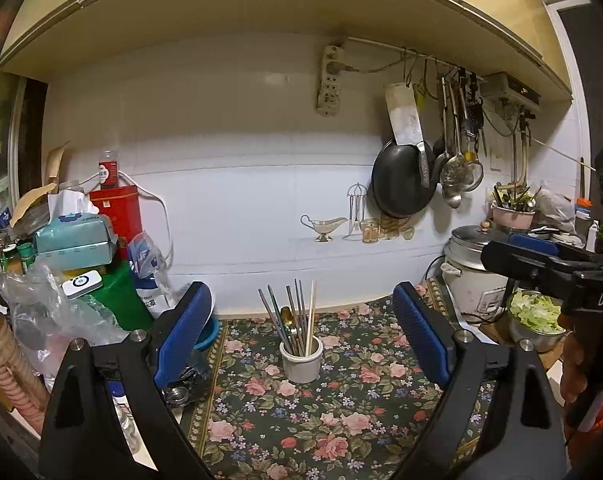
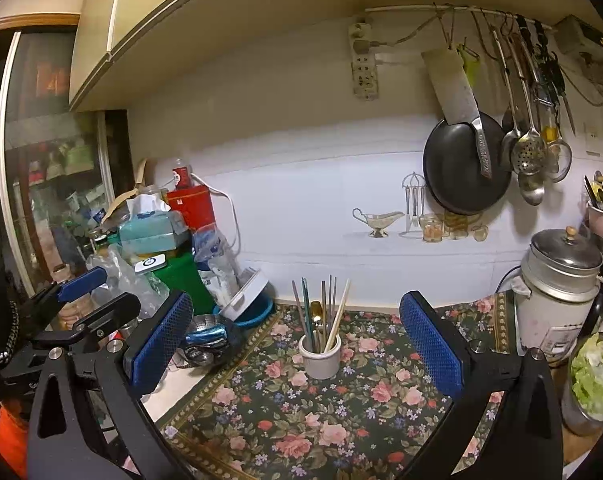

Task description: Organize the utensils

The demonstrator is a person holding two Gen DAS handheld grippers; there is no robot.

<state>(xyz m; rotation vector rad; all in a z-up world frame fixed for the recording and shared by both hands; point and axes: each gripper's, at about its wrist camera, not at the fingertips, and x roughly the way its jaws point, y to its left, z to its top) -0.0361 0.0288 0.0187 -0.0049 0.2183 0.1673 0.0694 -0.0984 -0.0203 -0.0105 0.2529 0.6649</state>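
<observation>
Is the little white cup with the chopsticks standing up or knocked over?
Standing up. The white cup sits flat on the flowery cloth, chopsticks poking upward.

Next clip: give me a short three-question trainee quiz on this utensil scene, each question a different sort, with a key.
1. True or false: the chopsticks stand upright in the white cup.
2. What lies between the pads of the left claw? A) a spoon B) nothing C) the cup's rim
3. Fill in: the cup sits on a ____ cloth.

Key: 1 true. 2 B; the right claw is open and empty too. 3 floral.
</observation>
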